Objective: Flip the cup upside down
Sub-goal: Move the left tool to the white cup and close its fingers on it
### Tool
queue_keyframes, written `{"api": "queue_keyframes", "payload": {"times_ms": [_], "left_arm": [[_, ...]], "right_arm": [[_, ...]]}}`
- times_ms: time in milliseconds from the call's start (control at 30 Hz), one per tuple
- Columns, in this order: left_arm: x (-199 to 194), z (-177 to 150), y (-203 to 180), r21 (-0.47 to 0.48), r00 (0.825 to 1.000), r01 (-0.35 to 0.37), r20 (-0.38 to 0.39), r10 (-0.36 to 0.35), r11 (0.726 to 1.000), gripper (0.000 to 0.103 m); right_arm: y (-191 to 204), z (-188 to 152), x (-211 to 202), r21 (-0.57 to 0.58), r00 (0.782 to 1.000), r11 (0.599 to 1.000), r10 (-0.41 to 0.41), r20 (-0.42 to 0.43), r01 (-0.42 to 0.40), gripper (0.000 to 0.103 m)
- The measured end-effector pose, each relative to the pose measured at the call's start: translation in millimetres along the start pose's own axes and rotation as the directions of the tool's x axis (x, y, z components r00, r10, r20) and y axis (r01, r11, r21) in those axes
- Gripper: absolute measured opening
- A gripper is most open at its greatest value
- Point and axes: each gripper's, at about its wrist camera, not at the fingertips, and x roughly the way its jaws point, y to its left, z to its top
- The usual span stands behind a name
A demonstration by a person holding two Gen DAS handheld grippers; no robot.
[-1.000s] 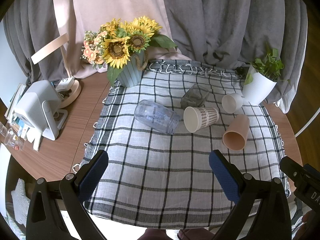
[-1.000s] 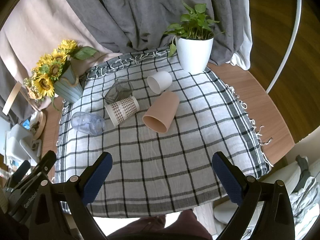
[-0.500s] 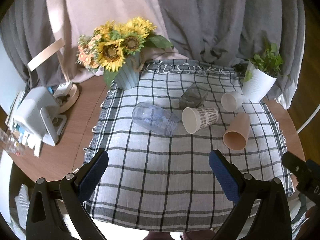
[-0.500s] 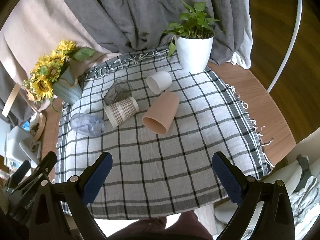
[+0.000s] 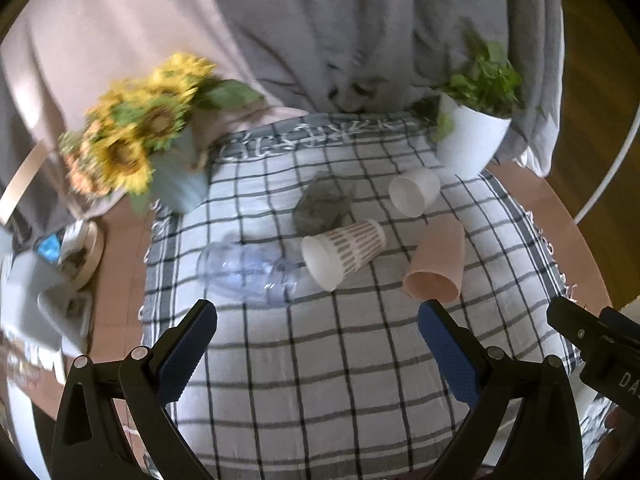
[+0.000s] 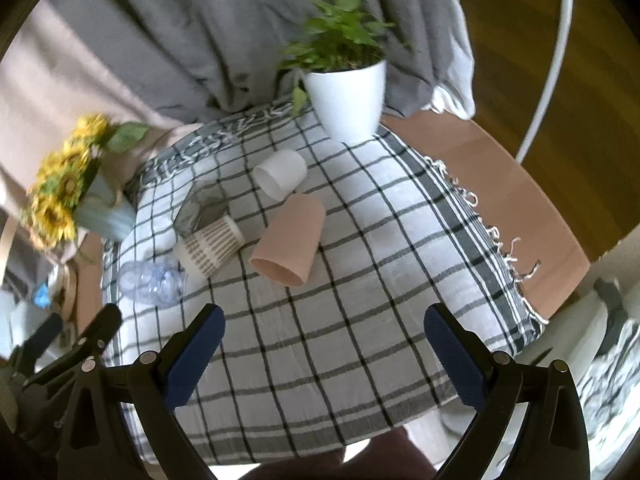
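Cups all on sides mid-surface: pink cup [image 6: 290, 240], patterned paper cup [image 5: 346, 250]. Left tongs [image 5: 318, 344], right tongs [image 6: 324, 346] both apart, empty. Risk: paper cup crushes, or pink cup rolls when nudged.

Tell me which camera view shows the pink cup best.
The right wrist view: the pink cup lies on its side near frame centre, sharp, its open mouth toward the camera and its whole wall visible. The left wrist view shows it too, unblocked, but off to the right and slightly blurred.
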Motion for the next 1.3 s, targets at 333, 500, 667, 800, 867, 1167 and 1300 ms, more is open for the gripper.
{"api": "queue_keyframes", "payload": {"times_ms": [333,500,667,800,867,1167,1300], "left_arm": [[35,47,-35,0.154,0.994,0.096,-0.072,-0.085,0.983,0.103],[65,69,-55,0.235,0.979,0.172,-0.151,-0.139,0.957,0.103],[94,91,-72,0.303,0.972,0.186,-0.192,-0.131,0.935,0.103],[118,107,-82,0.338,0.963,0.212,-0.231,-0.137,0.917,0.103],[129,114,-87,0.351,0.958,0.224,-0.249,-0.14,0.909,0.103],[180,139,-113,0.39,0.931,0.295,-0.322,-0.171,0.872,0.103],[207,144,-120,0.399,0.921,0.307,-0.352,-0.165,0.864,0.103]], "right_arm": [[-22,24,26,0.155,0.997,0.988,0.025,-0.073,-0.013,0.101],[-30,37,41,0.231,0.994,0.973,0.051,-0.1,-0.027,0.101],[-37,52,63,0.312,0.988,0.95,0.064,-0.138,-0.018,0.101],[-40,64,80,0.358,0.985,0.934,0.064,-0.163,-0.001,0.101],[-43,71,91,0.38,0.981,0.925,0.07,-0.182,0.005,0.101],[-52,94,123,0.438,0.973,0.898,0.075,-0.219,0.029,0.101],[-55,98,139,0.466,0.968,0.883,0.07,-0.239,0.051,0.101]]}}
